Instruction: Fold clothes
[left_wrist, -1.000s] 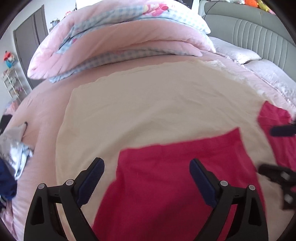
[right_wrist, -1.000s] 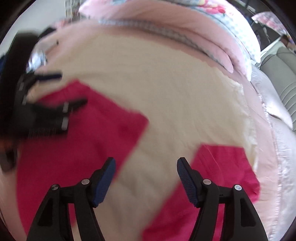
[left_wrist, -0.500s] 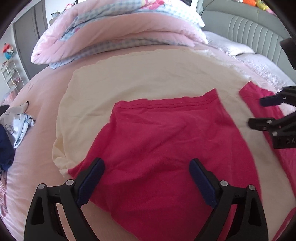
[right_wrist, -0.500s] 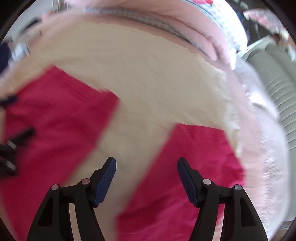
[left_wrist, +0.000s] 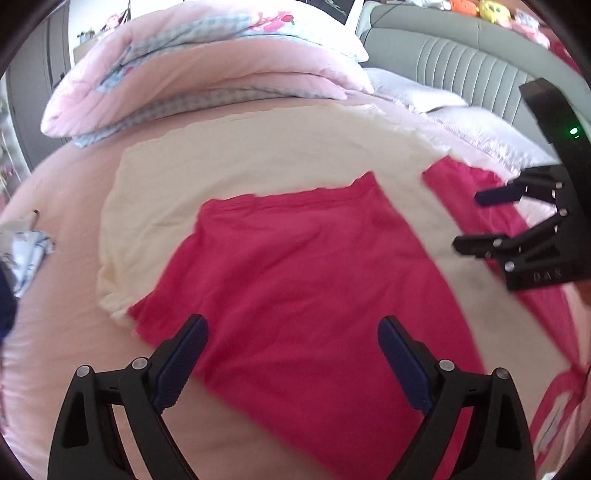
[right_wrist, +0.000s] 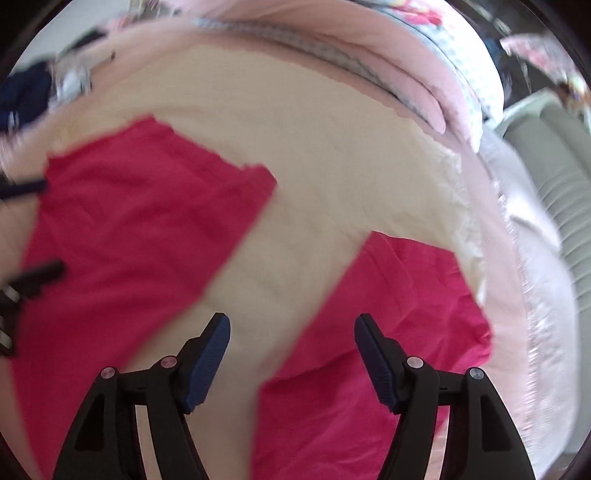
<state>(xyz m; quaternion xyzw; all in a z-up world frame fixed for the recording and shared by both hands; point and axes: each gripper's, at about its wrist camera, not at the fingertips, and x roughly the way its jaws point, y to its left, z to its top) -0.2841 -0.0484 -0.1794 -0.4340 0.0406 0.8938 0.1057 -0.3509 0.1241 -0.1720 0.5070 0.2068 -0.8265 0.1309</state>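
A pink bed (left_wrist: 66, 280) carries a cream sheet (left_wrist: 258, 158), with folded quilts (left_wrist: 207, 74) at the far end. The left gripper (left_wrist: 291, 354), jaws spread wide and empty, hangs over the left leg of the red trousers (left_wrist: 303, 266) spread on the sheet. The right gripper (right_wrist: 291, 354), likewise released, hovers above the cream gap between the two legs, the right leg (right_wrist: 399, 317) lying under its right finger.
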